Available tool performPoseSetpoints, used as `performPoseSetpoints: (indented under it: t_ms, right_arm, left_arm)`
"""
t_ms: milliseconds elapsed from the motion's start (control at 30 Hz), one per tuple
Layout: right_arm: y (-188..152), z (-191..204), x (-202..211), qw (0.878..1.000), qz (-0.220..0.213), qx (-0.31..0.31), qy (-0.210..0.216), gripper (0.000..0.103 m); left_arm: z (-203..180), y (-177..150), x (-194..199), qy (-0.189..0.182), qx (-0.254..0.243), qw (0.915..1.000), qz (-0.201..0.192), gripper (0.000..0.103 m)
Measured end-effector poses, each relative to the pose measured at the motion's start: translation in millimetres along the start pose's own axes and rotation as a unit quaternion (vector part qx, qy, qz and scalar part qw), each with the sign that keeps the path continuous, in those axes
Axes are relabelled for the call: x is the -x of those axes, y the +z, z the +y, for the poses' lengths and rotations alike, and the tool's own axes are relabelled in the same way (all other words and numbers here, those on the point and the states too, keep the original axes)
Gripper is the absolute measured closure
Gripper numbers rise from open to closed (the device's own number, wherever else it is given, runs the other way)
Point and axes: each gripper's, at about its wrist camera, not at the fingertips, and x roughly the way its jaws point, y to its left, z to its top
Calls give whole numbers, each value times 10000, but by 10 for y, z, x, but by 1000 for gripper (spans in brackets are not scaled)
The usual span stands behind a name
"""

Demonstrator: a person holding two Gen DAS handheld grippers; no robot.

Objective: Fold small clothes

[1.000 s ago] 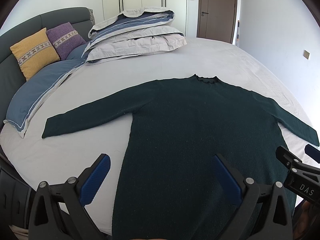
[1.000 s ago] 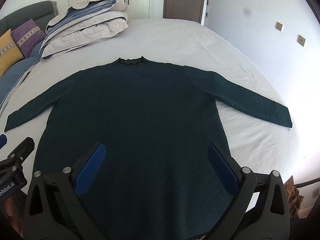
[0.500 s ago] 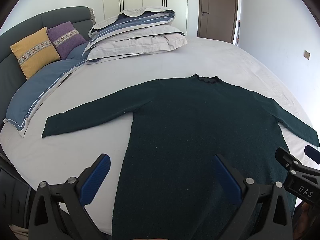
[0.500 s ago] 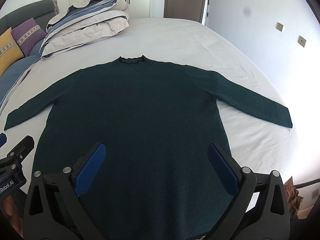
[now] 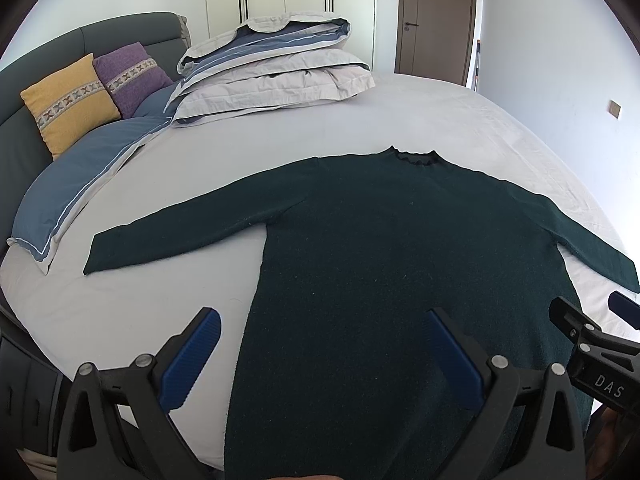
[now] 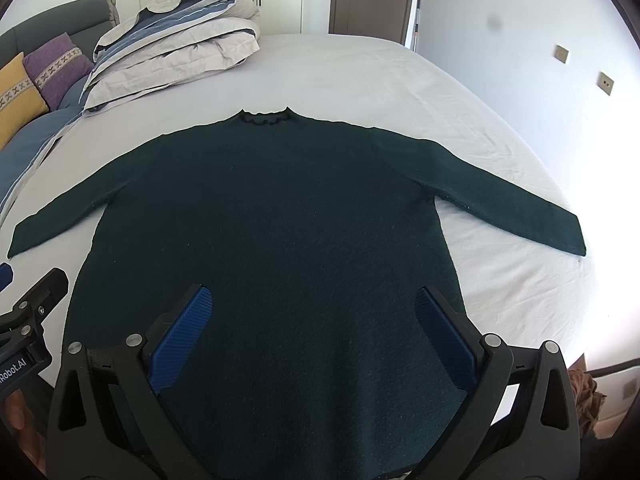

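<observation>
Now both grippers, left (image 5: 322,354) and right (image 6: 312,332), hover with fingers spread (gripping nothing) above the sweater (image 6: 280,240) at the bed's (image 6: 360,72) near edge.

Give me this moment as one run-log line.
left gripper: open, empty | right gripper: open, empty | dark green sweater: flat on bed sheet, sleeves spread, unfolded

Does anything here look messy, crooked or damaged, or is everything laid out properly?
Nothing stands out. The dark green sweater lies flat and unfolded on the bed, both sleeves spread out, collar away from the cameras. The folded duvet and two cushions sit tidily by the headboard. Both grippers hang open, holding nothing.
</observation>
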Motion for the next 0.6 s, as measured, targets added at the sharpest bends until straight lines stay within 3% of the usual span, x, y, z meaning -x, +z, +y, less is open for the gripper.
performPoseSetpoints:
  t_ms: [600]
  right_arm:
    - [-28,-28,-77,10000,79,-12,1,0]
  left_arm:
    - [20,12,-58,1,-8,10000,87,0]
